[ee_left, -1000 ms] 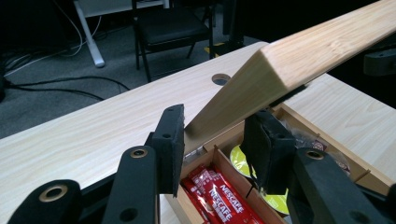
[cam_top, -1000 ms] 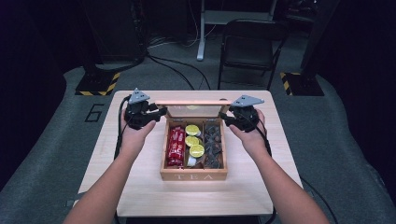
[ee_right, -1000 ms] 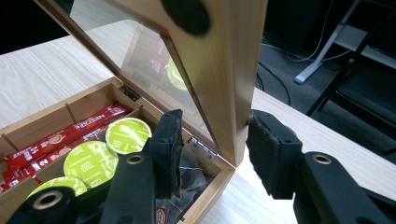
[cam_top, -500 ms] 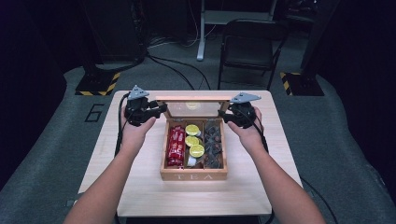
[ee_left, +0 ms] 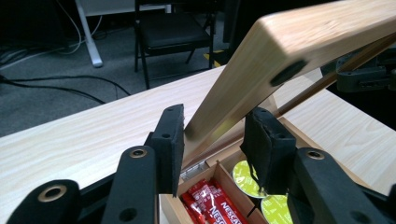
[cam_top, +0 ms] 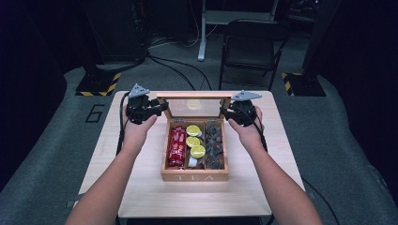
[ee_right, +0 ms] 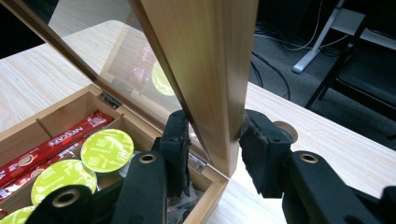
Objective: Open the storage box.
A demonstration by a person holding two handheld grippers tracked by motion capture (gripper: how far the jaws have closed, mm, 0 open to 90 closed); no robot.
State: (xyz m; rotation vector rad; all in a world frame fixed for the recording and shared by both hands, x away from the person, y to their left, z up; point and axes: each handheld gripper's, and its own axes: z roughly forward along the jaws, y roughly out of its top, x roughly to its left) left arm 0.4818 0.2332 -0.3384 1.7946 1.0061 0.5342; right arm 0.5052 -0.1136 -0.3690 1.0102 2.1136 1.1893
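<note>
Left gripper [cam_top: 162,107] at the lid's [cam_top: 195,96] left side rail, left hand [cam_top: 136,131] behind it. In the left gripper view the rail [ee_left: 233,98] sits between the jaws; one pad [ee_left: 175,140] touches it, the other looks barely off, so I can't tell if it's really clamped.

Box [cam_top: 195,176] sits mid-table [cam_top: 141,197], lid hinged at the far edge and standing roughly upright, leaning a bit.

Handling, my read: lid is a stiff wood frame with a clear pane [ee_right: 126,60], light, swings freely on small hinges [ee_right: 198,161]. Smooth wood, pads could slip. Grip the side rails, not the pane; move both sides together or the hinges rack.

Inside, left to right: red sticks [cam_top: 177,145], green-topped pods [cam_top: 193,140], dark packets [cam_top: 215,143].

Right gripper [cam_top: 224,112] at the right rail; its jaws have just been closing and now pinch the rail [ee_right: 219,93] on both faces.

Writing: "TEA" on the box front, "NESCAFÉ" on the sticks [ee_right: 70,130], a "6" on the floor [cam_top: 95,113]. Pod print too small to read.
</note>
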